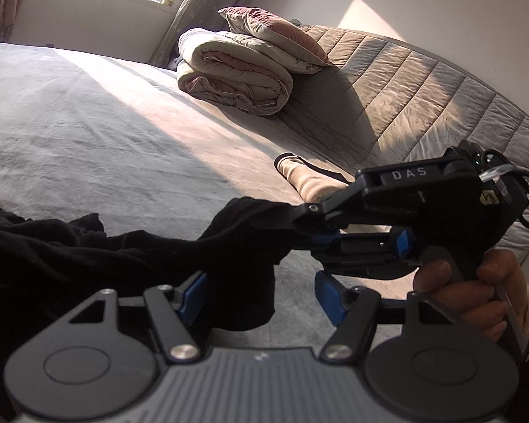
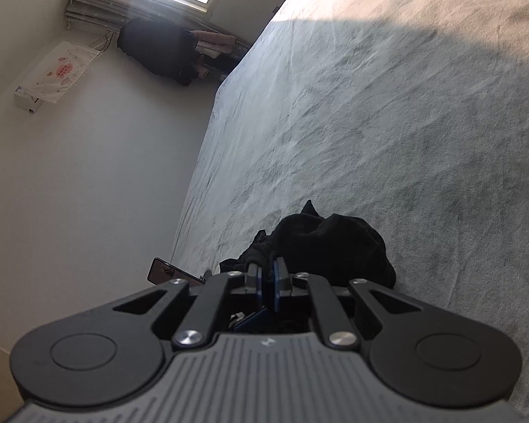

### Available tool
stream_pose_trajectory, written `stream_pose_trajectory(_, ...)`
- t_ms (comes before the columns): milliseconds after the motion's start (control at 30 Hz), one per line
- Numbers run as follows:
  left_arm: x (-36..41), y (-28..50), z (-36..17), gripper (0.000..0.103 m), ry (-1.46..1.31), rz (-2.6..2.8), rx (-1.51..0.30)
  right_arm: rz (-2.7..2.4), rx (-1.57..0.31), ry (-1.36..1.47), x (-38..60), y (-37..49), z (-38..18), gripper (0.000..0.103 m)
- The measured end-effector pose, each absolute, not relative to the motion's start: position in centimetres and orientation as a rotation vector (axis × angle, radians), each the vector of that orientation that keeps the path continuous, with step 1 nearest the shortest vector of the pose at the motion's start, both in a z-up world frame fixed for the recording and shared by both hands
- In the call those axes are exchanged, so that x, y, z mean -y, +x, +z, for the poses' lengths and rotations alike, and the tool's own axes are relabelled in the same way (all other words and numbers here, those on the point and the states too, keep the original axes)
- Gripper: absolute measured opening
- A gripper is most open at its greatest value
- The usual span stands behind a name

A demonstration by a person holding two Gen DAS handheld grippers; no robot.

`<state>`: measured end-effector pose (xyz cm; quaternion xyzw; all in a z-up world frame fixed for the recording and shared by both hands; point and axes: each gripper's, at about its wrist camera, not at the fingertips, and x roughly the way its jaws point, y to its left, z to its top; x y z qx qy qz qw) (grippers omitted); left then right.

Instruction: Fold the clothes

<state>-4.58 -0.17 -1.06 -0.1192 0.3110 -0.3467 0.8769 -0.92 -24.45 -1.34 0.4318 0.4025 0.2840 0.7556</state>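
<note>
A black garment (image 1: 88, 250) lies bunched on the grey bed (image 1: 88, 123) and stretches from the left edge toward the middle. My left gripper (image 1: 264, 294) is open, its blue pads (image 1: 194, 294) on either side of a hanging fold of the black cloth. My right gripper (image 1: 321, 239) comes in from the right, held by a hand, and is shut on an end of the garment. In the right wrist view the right gripper (image 2: 267, 275) has its jaws closed on the black garment (image 2: 328, 243), which is lifted off the bed (image 2: 405, 141).
A folded quilt (image 1: 236, 74) with a pillow (image 1: 275, 35) on top sits at the far side of the bed. A padded headboard (image 1: 423, 98) runs along the right. A beige sock-like item (image 1: 306, 179) lies near the right gripper. A phone (image 2: 169, 273) lies at the bed's edge.
</note>
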Motion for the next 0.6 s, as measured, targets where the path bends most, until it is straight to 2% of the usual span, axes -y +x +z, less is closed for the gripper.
stream_pose_trajectory(67, 0.2, -4.5, -1.1, 0.062, -0.251, -0.707, -0.644, 0.664, -0.889, 0.982, 24.1, -1.0, -1.3, 0.009)
stream_pose_trajectory(100, 0.1, -4.4, -1.1, 0.039, -0.256, -0.703, -0.652, 0.688, -0.896, 1.005, 23.9, -1.1, -1.3, 0.009)
stream_pose_trajectory(133, 0.0, -4.3, -1.1, 0.002, -0.259, -0.701, -0.666, 0.712, -0.903, 1.027, 23.7, -1.2, -1.4, 0.010)
stream_pose_trajectory(267, -1.3, -4.5, -0.8, 0.002, -0.250, -0.632, -0.674, 0.773, -0.922, 1.057, 23.3, -1.2, -1.1, 0.013)
stream_pose_trajectory(300, -2.0, -4.7, -0.6, 0.002, -0.247, -0.618, -0.679, 0.775, -0.920, 1.045, 23.3, -1.2, -1.0, 0.017)
stream_pose_trajectory(600, -10.3, -6.8, -0.7, 0.002, -0.246, -0.452, -0.688, 0.761, -0.945, 0.976, 22.6, -1.2, -1.6, 0.018)
